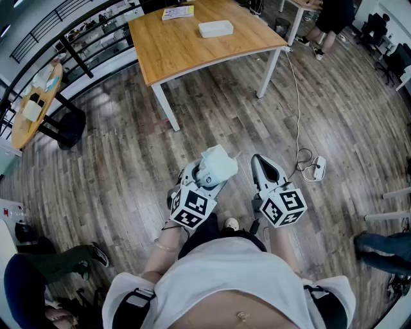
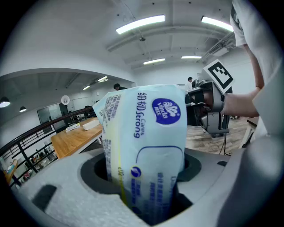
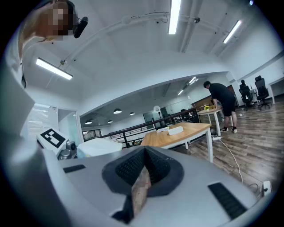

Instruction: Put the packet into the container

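Note:
A pale blue tissue packet [image 1: 217, 164] stands upright between the jaws of my left gripper [image 1: 209, 172], which is shut on it. In the left gripper view the packet [image 2: 144, 146] fills the middle and hides the jaws' inner faces. My right gripper [image 1: 263, 164] is held just to the right of it, its jaws shut with nothing between them; the black pads [image 3: 155, 166] meet in a ridge. Both are over the wooden floor, close to my body. The white container [image 1: 216, 28] lies far ahead on the wooden table [image 1: 192, 58], and shows small in both gripper views [image 2: 91, 124] [image 3: 175, 130].
A book [image 1: 178, 12] lies on the table's far edge. A cable and power strip [image 1: 316, 168] lie on the floor to the right. A round side table [image 1: 35, 106] stands at the left by the railing. A person [image 1: 331, 19] stands at another table, far right.

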Tool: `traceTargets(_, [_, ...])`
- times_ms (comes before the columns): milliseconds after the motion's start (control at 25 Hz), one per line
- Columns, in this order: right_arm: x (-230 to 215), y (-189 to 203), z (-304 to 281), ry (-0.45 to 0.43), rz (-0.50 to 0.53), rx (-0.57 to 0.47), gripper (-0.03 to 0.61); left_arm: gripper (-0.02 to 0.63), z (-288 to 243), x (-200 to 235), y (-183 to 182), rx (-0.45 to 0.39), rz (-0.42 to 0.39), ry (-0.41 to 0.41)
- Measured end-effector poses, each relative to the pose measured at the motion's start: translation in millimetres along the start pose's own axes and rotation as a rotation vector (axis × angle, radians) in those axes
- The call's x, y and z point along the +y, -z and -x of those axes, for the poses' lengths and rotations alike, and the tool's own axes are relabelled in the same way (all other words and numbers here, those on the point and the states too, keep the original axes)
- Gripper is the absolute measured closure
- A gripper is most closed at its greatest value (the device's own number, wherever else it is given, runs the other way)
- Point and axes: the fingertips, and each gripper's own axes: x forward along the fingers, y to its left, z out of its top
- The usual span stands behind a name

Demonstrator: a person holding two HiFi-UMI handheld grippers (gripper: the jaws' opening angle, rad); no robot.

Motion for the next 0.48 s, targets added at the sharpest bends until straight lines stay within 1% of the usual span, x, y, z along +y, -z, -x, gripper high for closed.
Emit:
traceTargets(240, [13.8, -0.2, -5.2, 0.015, 0.002, -0.011, 0.568, 0.301, 11.4, 12.0, 2.9, -0.037, 0.047, 0.016])
traceTargets(480, [37.6, 0.8, -8.6, -0.009, 0.014, -0.058, 0.568, 0.301, 21.2, 18.2, 11.9, -0.048, 0.034, 0.027])
